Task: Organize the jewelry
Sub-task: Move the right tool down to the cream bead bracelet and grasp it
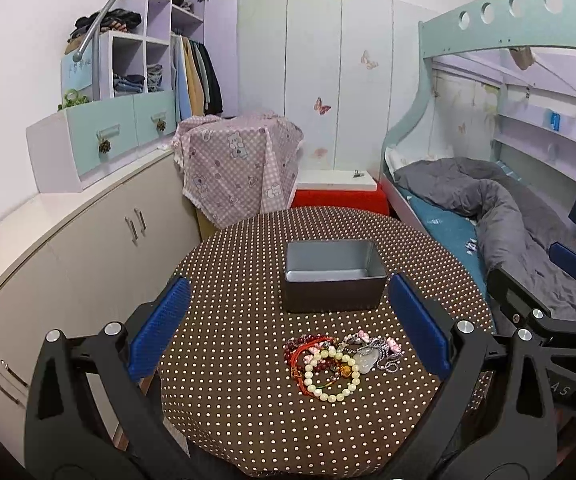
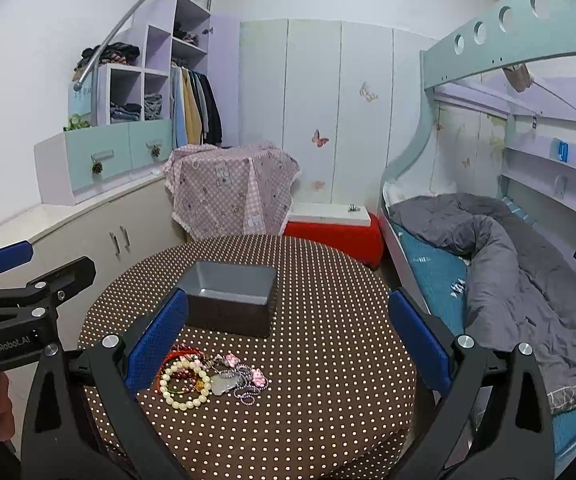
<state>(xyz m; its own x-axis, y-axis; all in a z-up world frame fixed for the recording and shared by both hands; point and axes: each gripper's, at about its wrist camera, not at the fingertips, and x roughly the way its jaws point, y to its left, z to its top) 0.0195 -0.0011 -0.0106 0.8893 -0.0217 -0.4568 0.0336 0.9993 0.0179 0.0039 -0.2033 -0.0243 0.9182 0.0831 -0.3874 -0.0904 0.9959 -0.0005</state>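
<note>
**A:** Nearest to me, my left gripper (image 1: 288, 324) is spread wide with nothing between its blue pads (image 1: 160, 332). My right gripper (image 2: 288, 336) is the same, wide apart and empty. Both hang above the near edge of the table (image 1: 248, 420).

**B:** And the jewelry?

**A:** One tangled pile (image 1: 342, 360) on the dotted cloth, between the left gripper's fingers in that view and just beside the right gripper's left pad in the other. Behind it, apart from it, sits the box (image 1: 334, 276), open at the top and empty as far as I can see.

**B:** How will the pile handle?

**A:** Light and limp, I judge. The cream bracelet (image 1: 332, 376) is a ring of smooth round beads, likely slippery, so I'd pinch across the strand rather than on one bead. The cords and chains are snagged together; lifting one may drag the others. The pale pendant (image 1: 364, 362) looks the most breakable.

**B:** Count?

**A:** One cream bracelet, one dark red bead bracelet (image 1: 308, 344), thin red cords (image 1: 298, 362) whose number I can't tell, one pendant on a silver chain (image 1: 388, 364), some pink charms (image 2: 258, 378). One box, two grippers.

**B:** Beyond the table?

**A:** A red stool (image 1: 340, 198), a bed (image 1: 488, 208) to the right, cabinets (image 1: 88, 240) to the left.
</note>
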